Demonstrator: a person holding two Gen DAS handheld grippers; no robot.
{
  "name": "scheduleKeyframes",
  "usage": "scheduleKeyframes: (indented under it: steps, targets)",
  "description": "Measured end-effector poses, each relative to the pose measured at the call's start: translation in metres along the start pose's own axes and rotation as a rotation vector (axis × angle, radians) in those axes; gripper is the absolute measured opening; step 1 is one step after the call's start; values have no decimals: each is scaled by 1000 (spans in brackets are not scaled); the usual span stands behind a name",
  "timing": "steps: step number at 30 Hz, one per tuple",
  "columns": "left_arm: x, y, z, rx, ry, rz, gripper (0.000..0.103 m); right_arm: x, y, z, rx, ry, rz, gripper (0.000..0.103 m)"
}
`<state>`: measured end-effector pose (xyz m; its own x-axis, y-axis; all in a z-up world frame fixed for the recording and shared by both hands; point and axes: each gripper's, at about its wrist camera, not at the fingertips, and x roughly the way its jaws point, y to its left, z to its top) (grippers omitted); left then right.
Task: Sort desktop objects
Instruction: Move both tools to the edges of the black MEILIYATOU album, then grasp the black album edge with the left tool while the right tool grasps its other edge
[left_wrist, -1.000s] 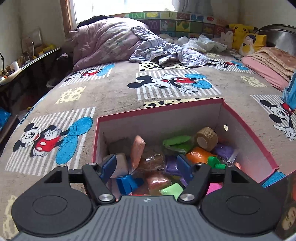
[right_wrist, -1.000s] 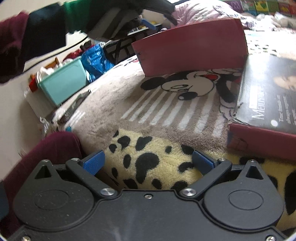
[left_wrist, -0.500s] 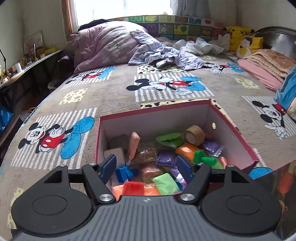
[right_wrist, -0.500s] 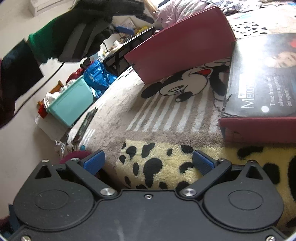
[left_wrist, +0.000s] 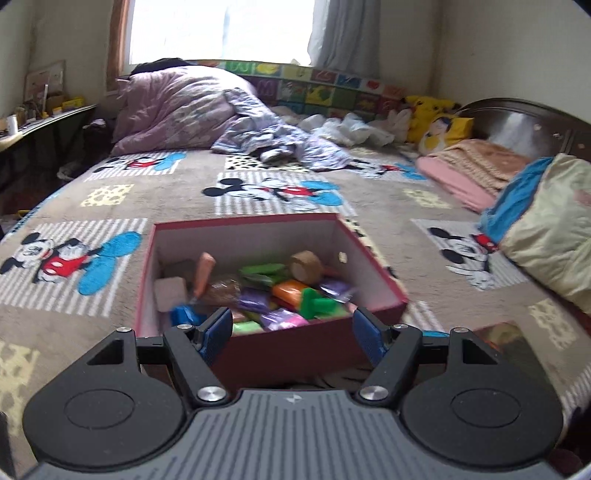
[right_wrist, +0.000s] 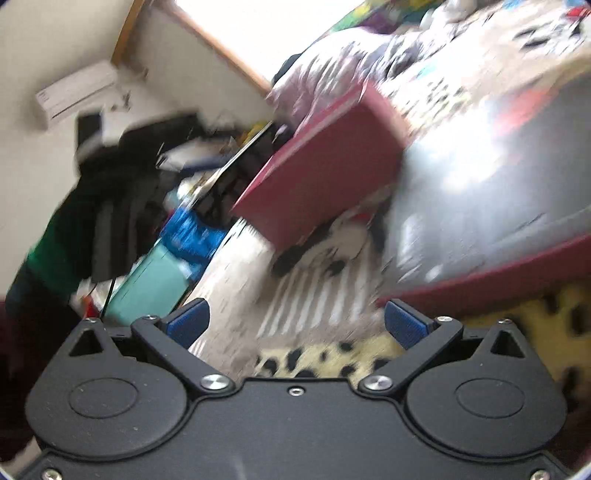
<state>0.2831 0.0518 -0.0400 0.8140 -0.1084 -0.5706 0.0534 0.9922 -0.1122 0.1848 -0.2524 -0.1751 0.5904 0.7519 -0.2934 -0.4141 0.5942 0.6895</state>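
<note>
An open red box (left_wrist: 258, 343) with white inner walls sits on the Mickey Mouse blanket. It holds several coloured clay packets, a tan tape roll (left_wrist: 305, 264), a green toy (left_wrist: 317, 303) and an orange piece (left_wrist: 204, 270). My left gripper (left_wrist: 291, 330) is open and empty, held just before the box's near wall. My right gripper (right_wrist: 293, 325) is open and empty over the blanket; its view is blurred. The red box (right_wrist: 321, 177) shows there from outside, with the box lid (right_wrist: 491, 192) lying to its right.
Crumpled bedding (left_wrist: 192, 107) lies at the bed's far end. Folded blankets (left_wrist: 476, 166) and a pillow (left_wrist: 550, 225) lie along the right. A teal bin (right_wrist: 151, 284) and blue bag (right_wrist: 192, 236) stand off the bed's left edge, by the person's dark sleeve (right_wrist: 96, 218).
My left gripper has pulled back and up out of the box; its jaws stay open. My right gripper has tilted and swung, blurring its view.
</note>
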Motion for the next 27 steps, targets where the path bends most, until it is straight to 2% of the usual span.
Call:
scheduleKeyframes:
  steps: [2,5,9,12,17,24,27]
  targets:
    - [-6,-5,-11,-7,-10,-26,71,-14,-1,10,1,-51,-29,102]
    - [-6,-14,-30,-41,-6,-73,71,-41,-6,29,-1,-126,-119,102]
    - [6,-29,-63,-95,33,-132,71,-77,-29,56,48,-210,-263,102]
    - [19,-45,-86,-116,73,-176,71,-94,-48,75,55,-229,-374,102]
    - [37,-75,-114,-82,108,-222,71,-105,-84,97,50,-155,-529,102]
    - [55,-96,-136,-40,141,-246,71,-85,-114,105,-69,-7,-604,102]
    - [58,-100,-144,-34,152,-259,71,-73,-126,104,-96,42,-598,102]
